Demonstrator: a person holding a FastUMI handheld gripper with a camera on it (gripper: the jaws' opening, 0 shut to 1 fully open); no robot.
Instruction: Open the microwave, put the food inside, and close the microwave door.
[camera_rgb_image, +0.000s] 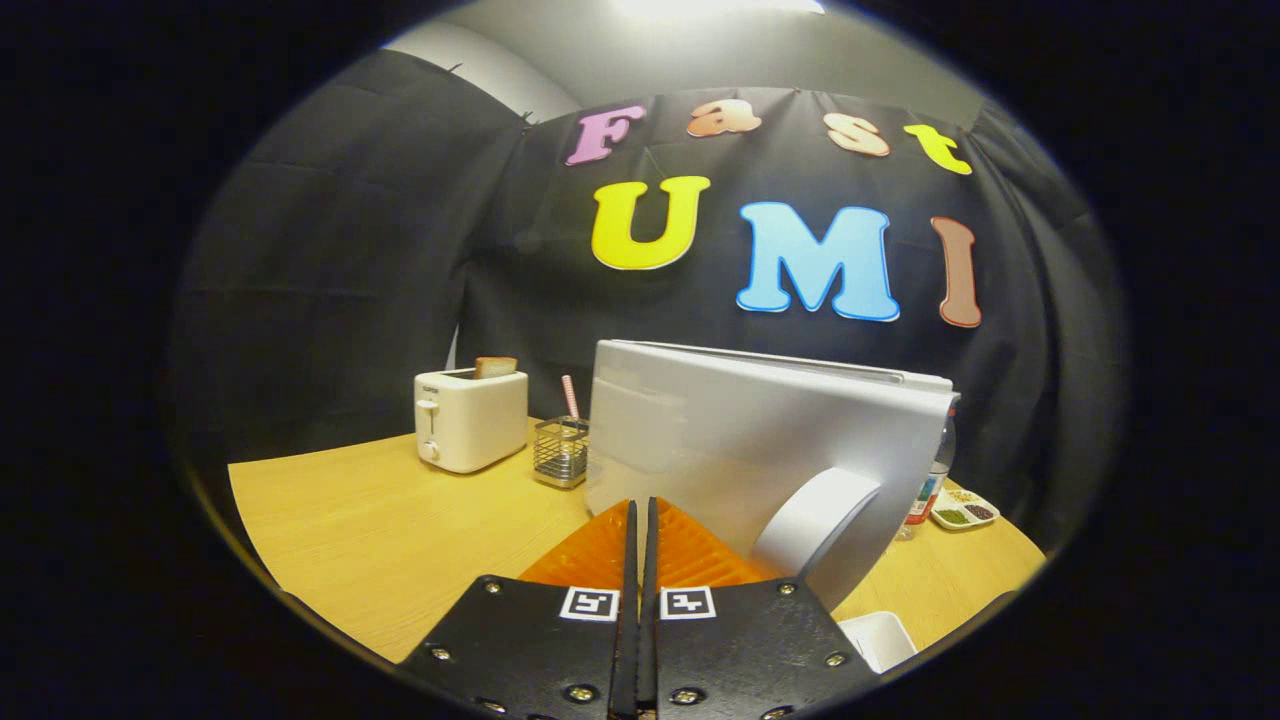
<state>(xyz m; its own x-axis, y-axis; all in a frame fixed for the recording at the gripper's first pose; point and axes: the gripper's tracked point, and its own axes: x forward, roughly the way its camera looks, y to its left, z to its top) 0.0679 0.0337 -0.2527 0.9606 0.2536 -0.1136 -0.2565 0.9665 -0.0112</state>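
- Looking along the gripper (640, 520), its orange fingers (600, 550) are pressed together and hold nothing.
- They sit right at the white microwave (740, 430) on the table (380, 530).
- I can't tell if the door is open.
- Food may be in the white dish (880, 638) close by, so I think most work is left.

One microwave (740, 440), one white toaster (470, 418) holding one slice of toast (495, 366), one wire holder (560, 452) with one striped straw (570, 396), one bottle (934, 478), one small divided dish (962, 510) and one white tray (878, 640), all on one tabletop (380, 540)
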